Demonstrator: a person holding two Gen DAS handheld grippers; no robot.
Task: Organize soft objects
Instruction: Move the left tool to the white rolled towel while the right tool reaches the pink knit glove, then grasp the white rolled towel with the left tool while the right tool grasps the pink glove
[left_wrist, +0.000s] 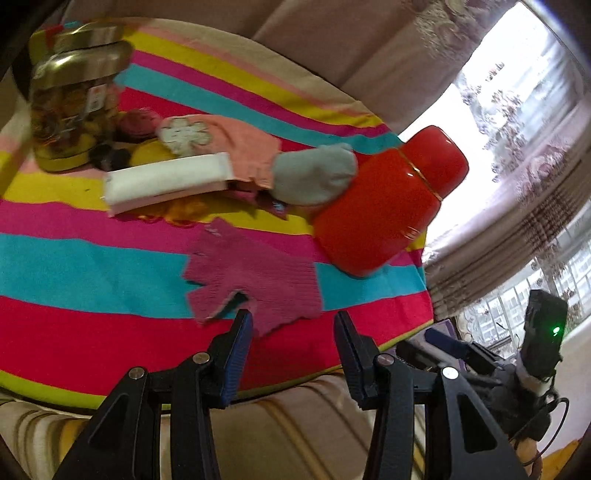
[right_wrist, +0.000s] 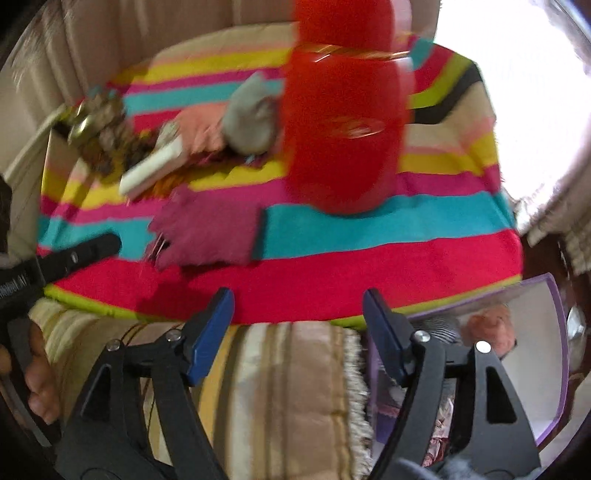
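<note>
A magenta knit glove (left_wrist: 255, 280) lies flat on the striped cloth (left_wrist: 74, 258), just beyond my left gripper (left_wrist: 293, 321), which is open and empty; its left fingertip is at the glove's near edge. A grey sock (left_wrist: 314, 173) and a pink knit hat (left_wrist: 240, 147) lie farther back. In the right wrist view the glove (right_wrist: 210, 229) and grey sock (right_wrist: 251, 114) show too. My right gripper (right_wrist: 299, 302) is open and empty over the cloth's near edge. The left gripper's finger (right_wrist: 81, 254) shows at the left.
A red flask (left_wrist: 388, 199) stands right of the glove. A glass jar with a gold lid (left_wrist: 74, 103) and a white box (left_wrist: 166, 181) are at the back left. A purple-rimmed box (right_wrist: 517, 350) holding soft items sits low on the right. Curtains hang behind.
</note>
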